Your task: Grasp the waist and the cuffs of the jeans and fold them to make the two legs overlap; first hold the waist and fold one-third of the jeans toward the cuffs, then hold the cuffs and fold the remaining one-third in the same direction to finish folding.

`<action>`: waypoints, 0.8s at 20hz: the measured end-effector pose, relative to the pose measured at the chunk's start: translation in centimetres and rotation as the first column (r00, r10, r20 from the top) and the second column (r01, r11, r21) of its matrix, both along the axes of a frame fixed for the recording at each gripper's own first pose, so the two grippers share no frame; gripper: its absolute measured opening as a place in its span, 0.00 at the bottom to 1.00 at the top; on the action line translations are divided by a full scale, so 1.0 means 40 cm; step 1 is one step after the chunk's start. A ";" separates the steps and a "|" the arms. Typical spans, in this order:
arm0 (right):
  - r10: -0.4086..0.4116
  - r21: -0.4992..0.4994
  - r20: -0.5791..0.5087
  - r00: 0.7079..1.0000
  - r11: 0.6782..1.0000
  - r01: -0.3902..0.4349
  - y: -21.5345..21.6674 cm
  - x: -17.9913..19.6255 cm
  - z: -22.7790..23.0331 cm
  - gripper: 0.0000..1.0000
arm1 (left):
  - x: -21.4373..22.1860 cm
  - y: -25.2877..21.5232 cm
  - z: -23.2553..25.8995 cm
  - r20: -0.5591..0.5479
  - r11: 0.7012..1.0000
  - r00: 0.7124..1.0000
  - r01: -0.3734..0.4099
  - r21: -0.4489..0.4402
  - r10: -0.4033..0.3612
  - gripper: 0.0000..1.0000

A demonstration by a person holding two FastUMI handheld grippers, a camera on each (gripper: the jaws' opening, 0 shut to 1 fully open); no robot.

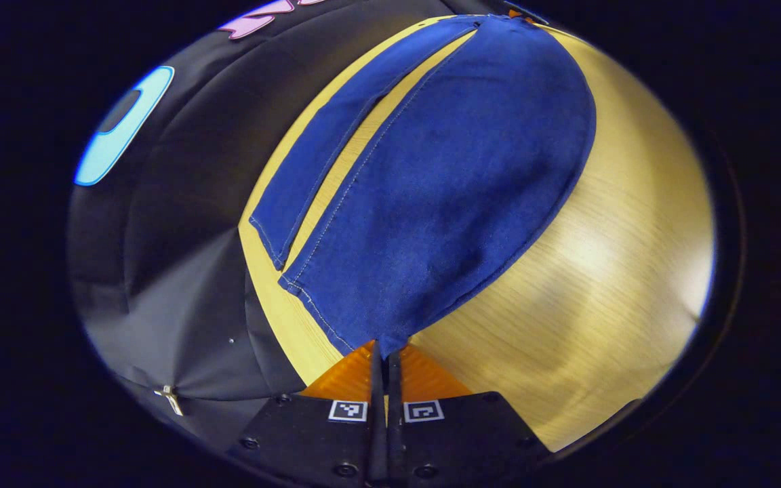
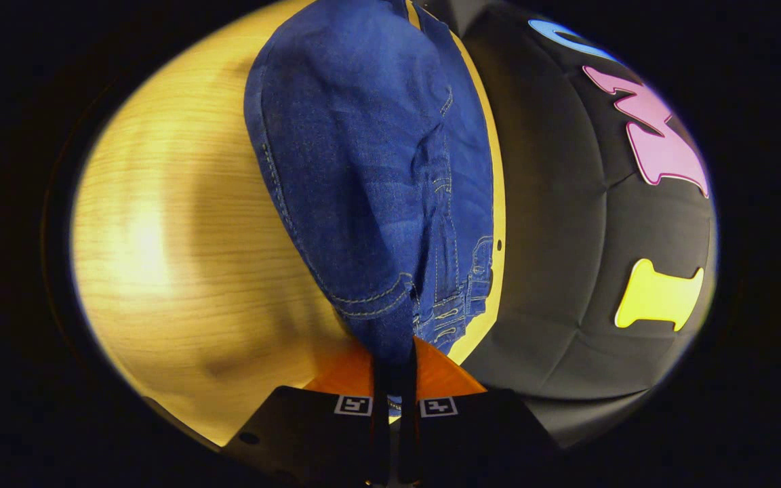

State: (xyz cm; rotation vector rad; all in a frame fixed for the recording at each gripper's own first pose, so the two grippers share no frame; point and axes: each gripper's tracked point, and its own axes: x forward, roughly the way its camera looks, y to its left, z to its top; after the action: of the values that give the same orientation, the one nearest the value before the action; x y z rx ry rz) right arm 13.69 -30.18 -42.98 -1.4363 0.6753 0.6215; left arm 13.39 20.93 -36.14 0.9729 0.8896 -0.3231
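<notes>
You've got the left hand-held gripper [image 1: 385, 359] clamped on a cuff, the right hand-held gripper [image 2: 395, 369] clamped on the waist; jeans [image 1: 445, 176] lifted off desk [image 1: 601, 271], legs not yet overlapped, both thirds left.

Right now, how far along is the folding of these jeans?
Early on. The left hand-held gripper is shut on a cuff corner of the jeans, and the right hand-held gripper is shut on the waist end. That leg is lifted off the wooden table, while the other leg lies flat beside it, so the legs do not overlap yet. Both one-third folds are still left.
</notes>
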 end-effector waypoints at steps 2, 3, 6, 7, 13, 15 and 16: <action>0.003 0.001 -0.040 0.999 1.000 -0.003 -0.007 -0.013 -0.003 0.07 | -0.011 0.007 -0.002 -0.002 1.000 1.000 -0.015 -0.003 0.015 0.06; 0.014 -0.006 -0.051 0.999 1.000 -0.014 -0.004 -0.025 0.006 0.07 | -0.013 0.003 -0.004 -0.017 0.999 0.999 -0.030 -0.023 0.030 0.06; 0.013 -0.015 -0.054 0.998 1.000 -0.013 0.001 -0.046 0.049 0.07 | -0.009 -0.016 -0.003 -0.061 0.997 0.997 -0.050 -0.057 0.046 0.06; 0.006 -0.008 -0.045 0.999 1.000 -0.006 0.013 -0.037 0.076 0.07 | -0.004 -0.014 0.001 -0.074 0.996 0.996 -0.062 -0.069 0.057 0.06; -0.150 0.143 0.031 0.988 0.979 0.144 0.064 0.081 0.267 0.07 | 0.060 0.002 0.080 -0.109 0.849 0.917 -0.398 -0.349 0.385 0.06; -0.186 0.198 0.042 0.982 0.964 0.175 0.093 0.143 0.313 0.07 | 0.108 0.007 0.142 -0.140 0.746 0.857 -0.503 -0.437 0.496 0.06; -0.225 0.230 0.036 0.974 0.950 0.211 0.098 0.175 0.325 0.07 | 0.144 0.009 0.171 -0.169 0.677 0.818 -0.555 -0.485 0.550 0.06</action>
State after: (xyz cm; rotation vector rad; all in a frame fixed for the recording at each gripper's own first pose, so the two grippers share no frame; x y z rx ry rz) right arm 20.69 -26.25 -29.97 -1.1475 0.6816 0.4618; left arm 19.16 21.27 -29.28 0.1672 0.9937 -0.0281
